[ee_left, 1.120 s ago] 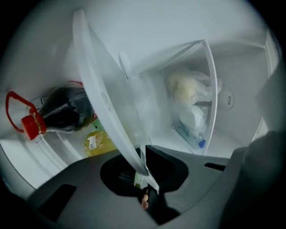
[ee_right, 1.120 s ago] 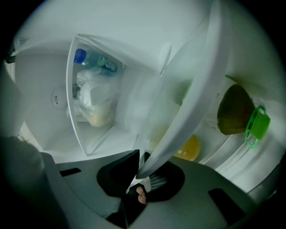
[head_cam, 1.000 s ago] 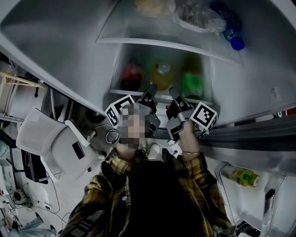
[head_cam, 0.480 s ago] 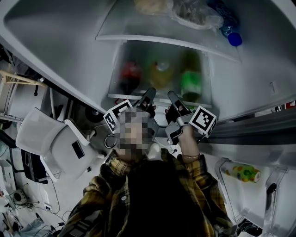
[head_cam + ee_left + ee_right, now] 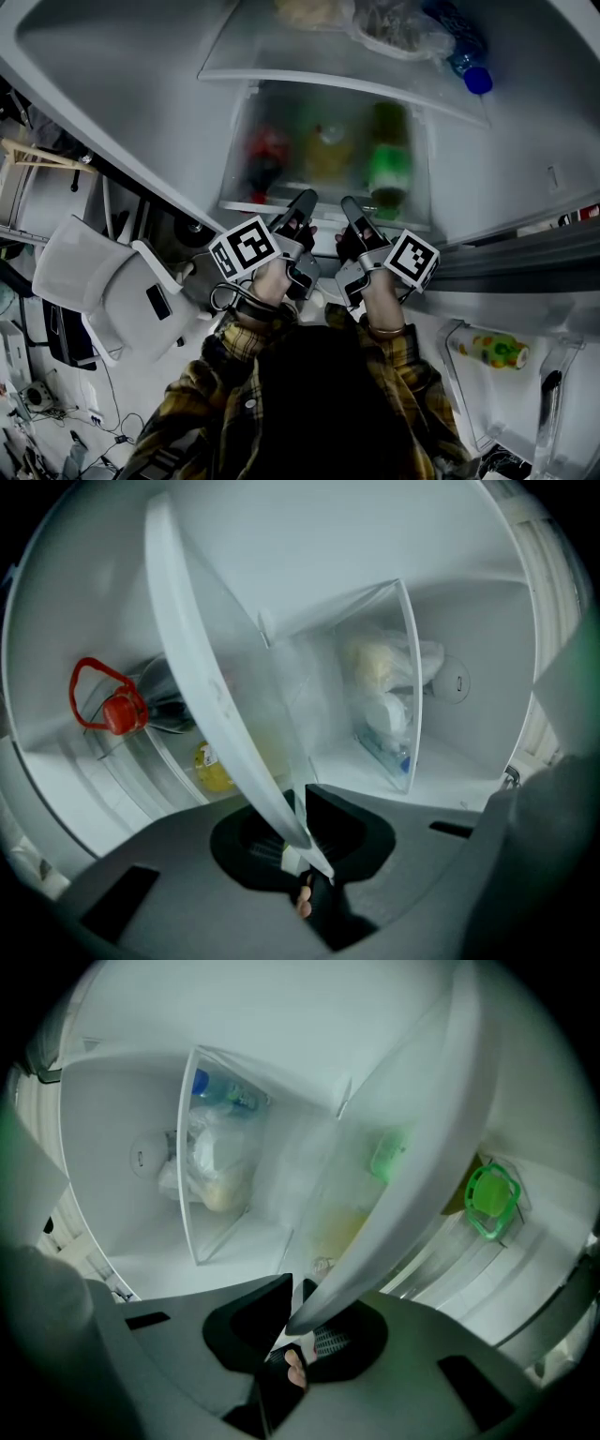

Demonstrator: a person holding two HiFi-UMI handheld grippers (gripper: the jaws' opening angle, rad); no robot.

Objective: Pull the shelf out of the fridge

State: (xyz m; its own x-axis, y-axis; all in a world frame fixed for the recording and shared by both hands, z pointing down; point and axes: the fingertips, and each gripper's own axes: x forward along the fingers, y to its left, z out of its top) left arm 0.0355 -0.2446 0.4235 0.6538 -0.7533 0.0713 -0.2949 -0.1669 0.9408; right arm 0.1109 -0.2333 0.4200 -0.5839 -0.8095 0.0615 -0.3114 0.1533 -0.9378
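A glass shelf (image 5: 328, 131) with a white front rim (image 5: 248, 205) lies in the open fridge, over a red, a yellow and a green bottle (image 5: 386, 169). My left gripper (image 5: 302, 203) is shut on the rim left of its middle. My right gripper (image 5: 352, 210) is shut on it just beside. In the left gripper view the rim (image 5: 202, 686) runs slantwise down into the jaws of the left gripper (image 5: 300, 841). The right gripper view shows the rim (image 5: 412, 1176) pinched by the right gripper (image 5: 302, 1321). A red-capped bottle (image 5: 117, 710) and a green-capped one (image 5: 489, 1199) lie under the shelf.
An upper shelf (image 5: 281, 75) carries plastic bags and a blue-capped bottle (image 5: 480, 80). The fridge door at the right holds a bottle (image 5: 489, 354) in its bin. A white chair (image 5: 103, 291) stands at the left, close to the fridge.
Both grippers have drawn back a little toward the person, and the shelf's front rim has come out with them. The grips have not changed.
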